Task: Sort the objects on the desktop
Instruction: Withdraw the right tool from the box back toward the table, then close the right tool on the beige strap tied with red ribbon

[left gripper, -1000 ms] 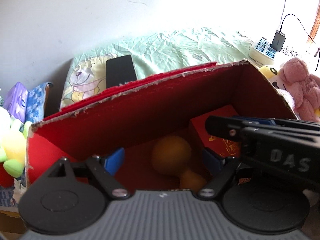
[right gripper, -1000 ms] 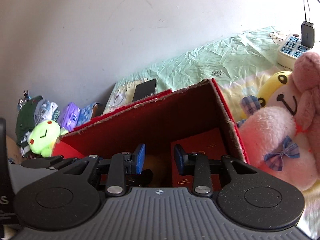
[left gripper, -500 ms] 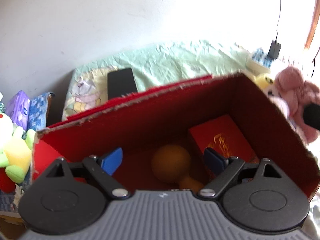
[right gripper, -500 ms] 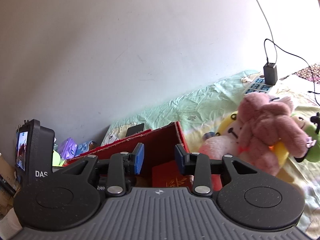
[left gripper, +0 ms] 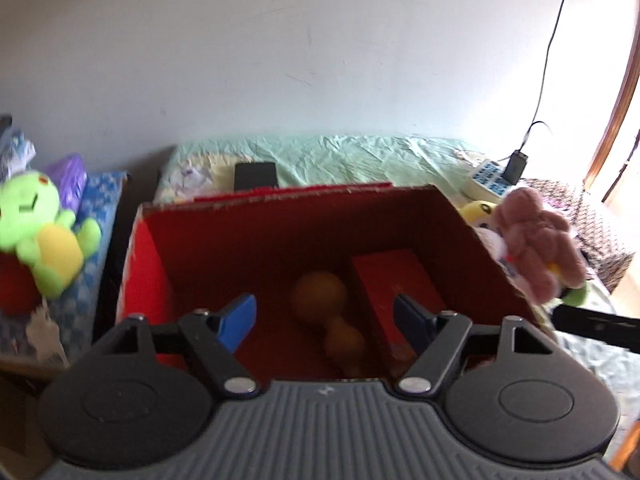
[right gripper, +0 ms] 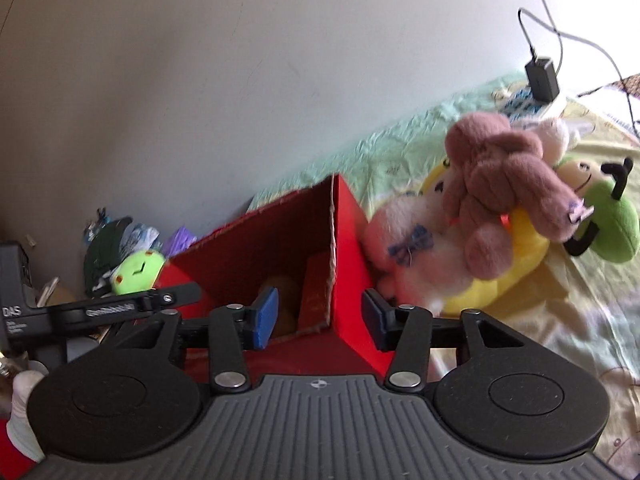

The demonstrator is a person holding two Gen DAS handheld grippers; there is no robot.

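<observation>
1. the right gripper (right gripper: pixel 316 318) has swung away from the inside of the red box (right gripper: pixel 348 240) and opened wider than a second ago; it now straddles the box's near right corner, released and holding nothing, one blue pad over the box mouth and the other outside the wall.
2. the left gripper (left gripper: pixel 324 316) has pulled back and up over the same box (left gripper: pixel 280 232), fingers spread and empty, with the whole interior now showing ahead of it.
3. that reads as a drop-off finished: an orange gourd-shaped toy (left gripper: pixel 326 304) and a red packet (left gripper: pixel 396 280) lie on the box floor, just ahead of and between the left fingers.
4. the likely next pick, a dusty-pink plush (right gripper: pixel 504 184), lies ahead and to the right of the right gripper, on top of a pile of soft toys on the bed (right gripper: pixel 572 312), just beside the box's outer wall.
5. the plush's long axis runs from upper left to lower right across the right wrist view, its tagged end pointing right, away from the box.
6. the gourd's long axis runs toward the left gripper, big bulb at the far end.
</observation>
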